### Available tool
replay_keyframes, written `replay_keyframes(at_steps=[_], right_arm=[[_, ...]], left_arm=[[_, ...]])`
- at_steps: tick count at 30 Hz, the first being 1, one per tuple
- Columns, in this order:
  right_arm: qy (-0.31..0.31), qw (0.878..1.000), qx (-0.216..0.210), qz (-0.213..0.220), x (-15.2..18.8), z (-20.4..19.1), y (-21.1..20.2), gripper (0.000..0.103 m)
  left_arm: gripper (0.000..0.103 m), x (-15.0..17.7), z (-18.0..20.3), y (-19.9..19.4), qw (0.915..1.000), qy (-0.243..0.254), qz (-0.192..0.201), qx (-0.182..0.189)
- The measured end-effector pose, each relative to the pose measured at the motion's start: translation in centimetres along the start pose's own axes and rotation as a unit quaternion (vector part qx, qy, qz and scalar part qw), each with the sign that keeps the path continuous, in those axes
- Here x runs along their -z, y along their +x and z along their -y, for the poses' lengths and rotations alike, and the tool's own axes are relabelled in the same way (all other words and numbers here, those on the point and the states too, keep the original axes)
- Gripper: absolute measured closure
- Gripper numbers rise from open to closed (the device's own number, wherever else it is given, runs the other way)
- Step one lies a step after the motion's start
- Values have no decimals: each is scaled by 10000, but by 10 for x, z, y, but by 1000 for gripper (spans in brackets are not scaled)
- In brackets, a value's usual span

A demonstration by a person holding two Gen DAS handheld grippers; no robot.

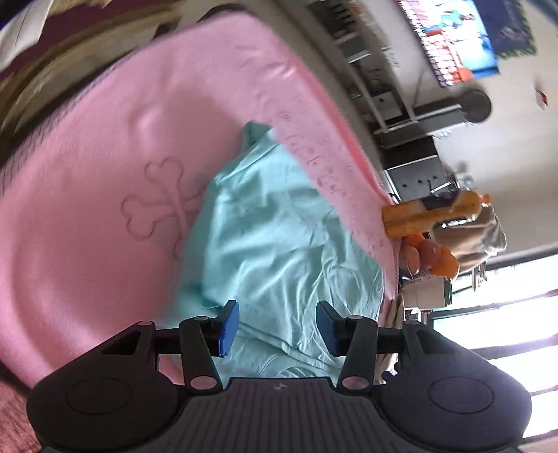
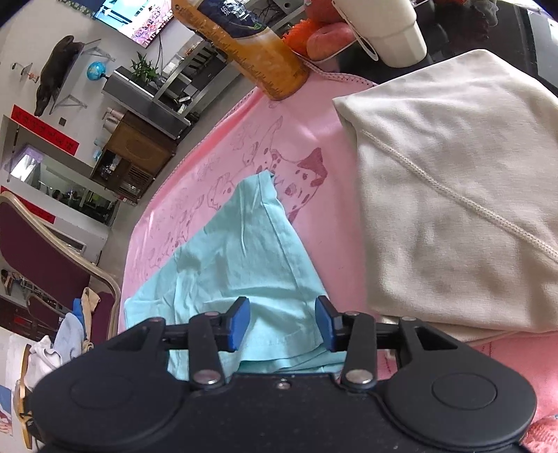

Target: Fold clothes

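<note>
A mint-green garment [image 1: 275,240] lies rumpled on a pink blanket [image 1: 97,167] printed with bones and dogs. My left gripper [image 1: 277,327] hovers over its near part, blue pads apart, nothing pinched between them. In the right wrist view the same green garment [image 2: 240,258] tapers to a corner toward the far side. My right gripper [image 2: 282,325] stands open over its near hem, and the cloth lies below the pads, not pressed by them.
A folded cream hoodie [image 2: 453,195] with a drawstring lies to the right on the pink blanket [image 2: 314,122]. An orange-brown bottle [image 2: 244,45], orange items [image 2: 324,38] and a white cup [image 2: 387,31] stand at the far edge. A maroon chair [image 2: 45,251] with clothes is at left.
</note>
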State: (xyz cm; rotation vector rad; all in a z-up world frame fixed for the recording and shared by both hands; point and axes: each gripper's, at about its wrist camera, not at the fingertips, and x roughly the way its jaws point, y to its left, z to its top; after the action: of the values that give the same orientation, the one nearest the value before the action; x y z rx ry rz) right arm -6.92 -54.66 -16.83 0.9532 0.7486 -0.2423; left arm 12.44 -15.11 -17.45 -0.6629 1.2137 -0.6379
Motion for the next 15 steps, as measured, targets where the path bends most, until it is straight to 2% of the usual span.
replay_keyframes(at_steps=[3,8,11,15], right_arm=[[23,10000,-8,-20,0,0,1,61],[46,10000,21,-12,-2,0,2,60],[6,10000,23,-4,-1,-1,1,60],[25,10000,-5,11,-2,0,0,59]], left_arm=[[53,1,6,3,9997,159,-35,174],[50,4,1,35,9974,65,-449,-564],[46,1,-7,39,9967,-258,-353,-687],[44,-1,-12,40,9966,-574,-160,-566]])
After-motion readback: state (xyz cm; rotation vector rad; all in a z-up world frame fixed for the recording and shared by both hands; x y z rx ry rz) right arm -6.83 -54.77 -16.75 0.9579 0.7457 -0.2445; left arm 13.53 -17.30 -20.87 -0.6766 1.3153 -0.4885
